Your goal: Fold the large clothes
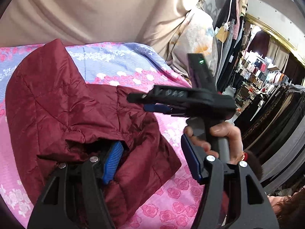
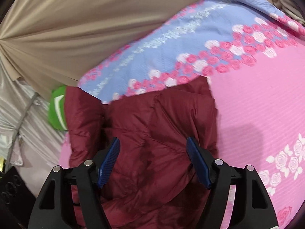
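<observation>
Maroon quilted jacket [image 1: 76, 114] lies crumpled on a floral bedsheet [image 1: 171, 200], pink w/ a lavender band toward the far edge. No containers in view, so nothing to log there.

Left wrist view, L to R: jacket covers the left half of the sheet, one corner folded up toward the beige curtain [image 1: 85, 9] behind. Left gripper [image 1: 150, 164] fingers are wide apart; left blue pad [image 1: 112, 162] is tucked in under a raised fold of the jacket, fabric draped over it, right pad clear of the cloth above bare sheet. Not clamped on anything. Centre-right: right gripper [image 1: 152, 103] seen side-on over the jacket's far edge, green LED lit on its top, person's hand [image 1: 219, 141] round the grip. From this angle can't tell its finger gap. Behind it a pale floral pillow [image 1: 194, 38]; far right, racks of hanging clothes [image 1: 266, 80], dim and small.

Right wrist view, L to R: silvery cloth [image 2: 22, 114] at left edge, then a green object [image 2: 57, 108] partly hidden behind the jacket [image 2: 152, 124], type unclear. Right gripper [image 2: 152, 160] fingers spread apart w/ the jacket bulging between the pads [image 2: 108, 160]; whether they touch the fabric is unclear, no pinch. Jacket's far end overlaps the lavender band of the sheet [image 2: 257, 95]. Beige curtain [image 2: 76, 28] across the top. Blur softens the sheet pattern.
</observation>
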Tool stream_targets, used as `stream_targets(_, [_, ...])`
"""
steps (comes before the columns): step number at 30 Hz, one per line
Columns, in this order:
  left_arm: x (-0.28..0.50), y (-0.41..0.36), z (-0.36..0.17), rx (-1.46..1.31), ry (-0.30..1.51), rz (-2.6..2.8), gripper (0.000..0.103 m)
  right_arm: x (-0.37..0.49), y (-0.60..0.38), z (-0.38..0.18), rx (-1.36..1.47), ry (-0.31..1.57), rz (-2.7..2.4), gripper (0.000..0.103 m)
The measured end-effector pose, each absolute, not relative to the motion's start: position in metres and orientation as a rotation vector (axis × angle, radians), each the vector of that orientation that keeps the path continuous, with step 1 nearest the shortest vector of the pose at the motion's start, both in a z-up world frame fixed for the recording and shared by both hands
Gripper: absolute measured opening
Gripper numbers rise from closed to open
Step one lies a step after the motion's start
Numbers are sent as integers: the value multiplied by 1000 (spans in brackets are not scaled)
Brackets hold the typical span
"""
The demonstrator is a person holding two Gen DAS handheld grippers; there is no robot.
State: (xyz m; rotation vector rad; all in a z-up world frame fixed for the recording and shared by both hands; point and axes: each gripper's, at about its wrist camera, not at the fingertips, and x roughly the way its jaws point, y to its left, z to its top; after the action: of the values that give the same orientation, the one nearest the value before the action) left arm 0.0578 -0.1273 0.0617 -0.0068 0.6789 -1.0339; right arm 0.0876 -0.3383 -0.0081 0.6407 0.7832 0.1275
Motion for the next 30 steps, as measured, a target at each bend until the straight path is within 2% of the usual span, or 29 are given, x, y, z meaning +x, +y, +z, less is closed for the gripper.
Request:
stream_targets(3, [53,-134,72,20,628,-1046,60,90,-343,-11,640,788,91,66])
stream_targets(8, [55,-144,67,37,651,-1048,60,83,-356,-17,701,760,93,64])
stream_targets(10, [53,-144,66,33,649,-1047,60,82,-356,-22,697,784,52,57])
stream_targets(15, [52,-144,65,43,650,-1046,60,57,-357,-11,697,711,39,60])
stream_targets(18, [51,-142,65,21,663,-1057,60,71,-352,-18,670,778,48,59])
stream_targets(19, [51,-143,66,19,664,-1057,60,76,-348,-20,652,792,50,39])
stream_targets(21, [48,-144,69,13,663,-1064,61,89,-338,-20,603,803,61,7])
stream_targets(26, [32,-132,98,-41,624,-1200,65,114,-337,10,483,698,80,3])
stream_targets(29, [23,-125,111,-39,586,-1222,66,140,-352,-14,499,774,60,4])
stream_targets(30, [22,-122,113,-33,578,-1215,66,148,-354,-26,508,819,67,7])
